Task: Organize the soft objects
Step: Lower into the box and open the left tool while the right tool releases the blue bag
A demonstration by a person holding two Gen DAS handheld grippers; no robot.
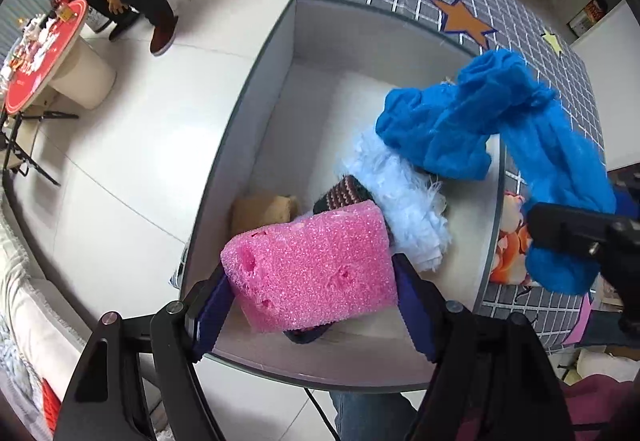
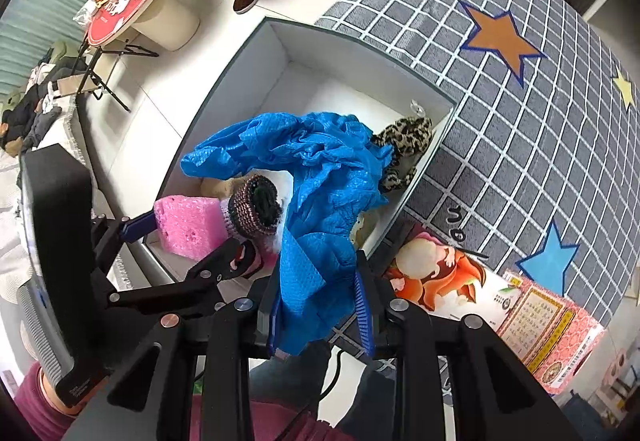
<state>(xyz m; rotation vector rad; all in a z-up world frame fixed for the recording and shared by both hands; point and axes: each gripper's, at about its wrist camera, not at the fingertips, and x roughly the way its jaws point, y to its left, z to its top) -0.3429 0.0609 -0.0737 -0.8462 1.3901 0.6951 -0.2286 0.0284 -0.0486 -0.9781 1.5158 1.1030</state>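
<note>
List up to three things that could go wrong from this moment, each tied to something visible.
1. The blue cloth in the right gripper trails over the box wall; released now, part may land outside.
2. It may bury the leopard-print item.
3. The pink foam in the left gripper could spring out when dropped.

Tan item [image 1: 264,210] mostly hidden behind sponge [image 1: 316,273]

A: What colours are the soft things?
B: The sponge [image 1: 316,269] is pink, the cloth [image 2: 320,201] bright blue.
A: And patterns?
B: The tablecloth [image 2: 540,113] is grey with white checks and stars.
</note>
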